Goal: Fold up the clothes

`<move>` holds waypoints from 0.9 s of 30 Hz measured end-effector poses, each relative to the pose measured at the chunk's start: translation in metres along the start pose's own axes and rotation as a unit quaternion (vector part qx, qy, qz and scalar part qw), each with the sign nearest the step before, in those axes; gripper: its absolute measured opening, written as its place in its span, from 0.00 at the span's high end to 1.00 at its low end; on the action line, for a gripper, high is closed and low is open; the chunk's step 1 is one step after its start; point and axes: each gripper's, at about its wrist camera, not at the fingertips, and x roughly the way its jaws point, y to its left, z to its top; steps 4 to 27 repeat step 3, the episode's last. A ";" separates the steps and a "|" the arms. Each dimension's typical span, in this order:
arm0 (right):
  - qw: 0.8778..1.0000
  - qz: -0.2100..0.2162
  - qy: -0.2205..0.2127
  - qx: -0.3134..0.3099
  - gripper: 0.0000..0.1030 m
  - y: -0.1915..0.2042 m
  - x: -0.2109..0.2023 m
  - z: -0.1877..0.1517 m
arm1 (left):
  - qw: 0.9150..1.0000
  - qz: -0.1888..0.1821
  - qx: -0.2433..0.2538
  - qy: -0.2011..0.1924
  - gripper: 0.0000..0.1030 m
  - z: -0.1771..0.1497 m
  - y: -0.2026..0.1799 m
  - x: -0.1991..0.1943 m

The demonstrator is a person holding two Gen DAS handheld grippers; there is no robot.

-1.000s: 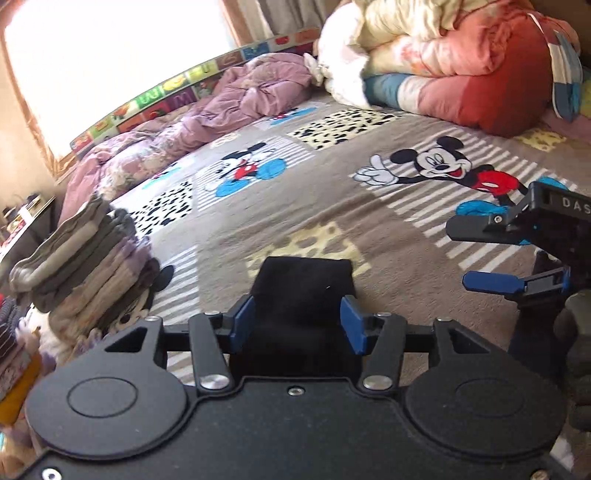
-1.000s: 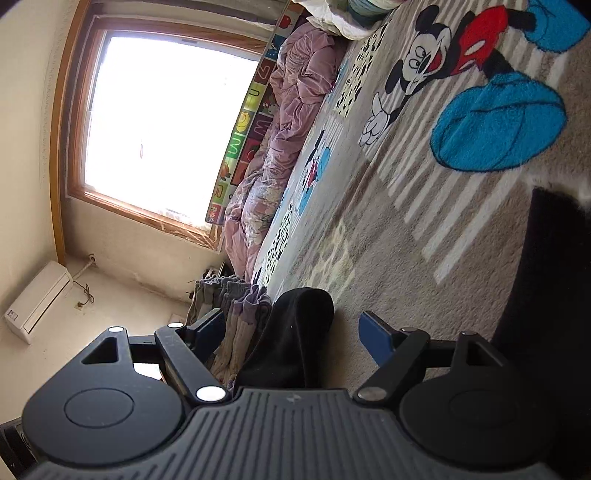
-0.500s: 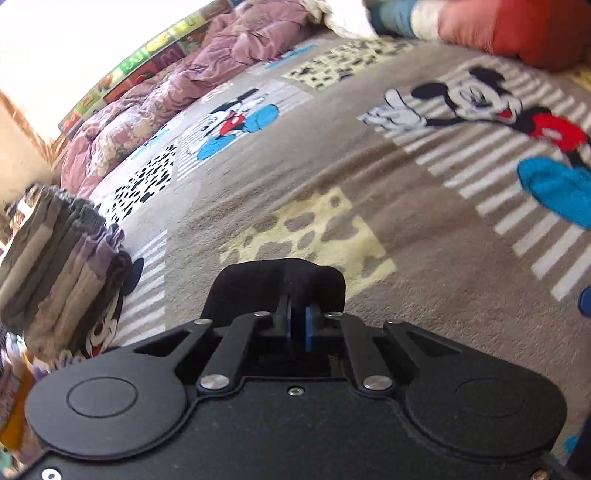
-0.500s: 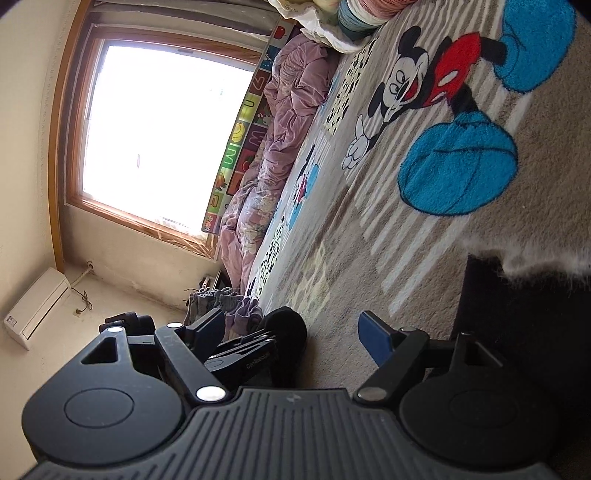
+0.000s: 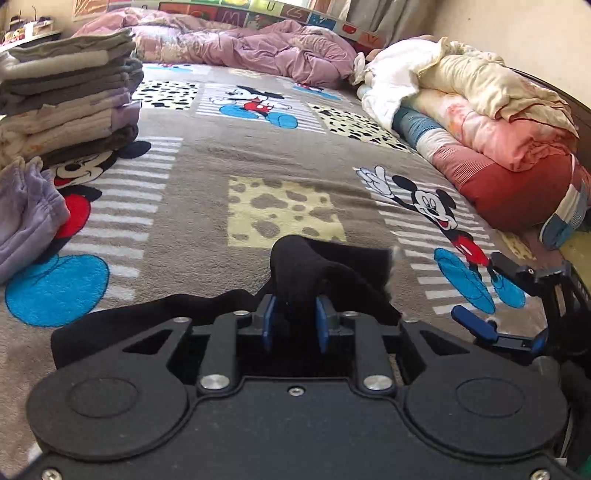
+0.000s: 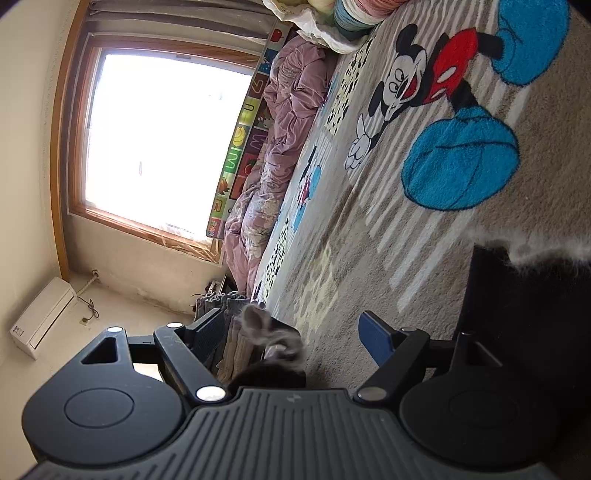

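Left gripper (image 5: 293, 325) is pinching a bunched fold of the black fabric garment (image 5: 332, 273), lying on the grey Mickey Mouse patterned blanket (image 5: 207, 192). Right gripper (image 6: 295, 332) is sitting wide open, gripping nothing, beside the garment. Alphabet-letter mat (image 5: 236, 14) is lining the blanket's far edge.

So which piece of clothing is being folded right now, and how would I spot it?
Look at the Mickey Mouse blanket covering the bed. At its near edge, below the yellow spotted patch, lies a black garment, one bunched fold pinched in the left gripper. It is the only black cloth; the folded stack to the left is grey, cream and lilac.
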 end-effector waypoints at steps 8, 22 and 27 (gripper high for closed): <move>1.000 0.000 0.002 -0.006 0.23 0.002 0.000 0.000 | 0.999 0.003 -0.030 -0.025 0.70 -0.004 0.011 -0.019; 1.000 0.000 0.002 -0.006 0.23 0.002 0.000 0.000 | 0.999 0.003 -0.030 -0.025 0.70 -0.004 0.011 -0.019; 1.000 0.000 0.002 -0.006 0.23 0.002 0.000 0.000 | 0.999 0.003 -0.030 -0.025 0.70 -0.004 0.011 -0.019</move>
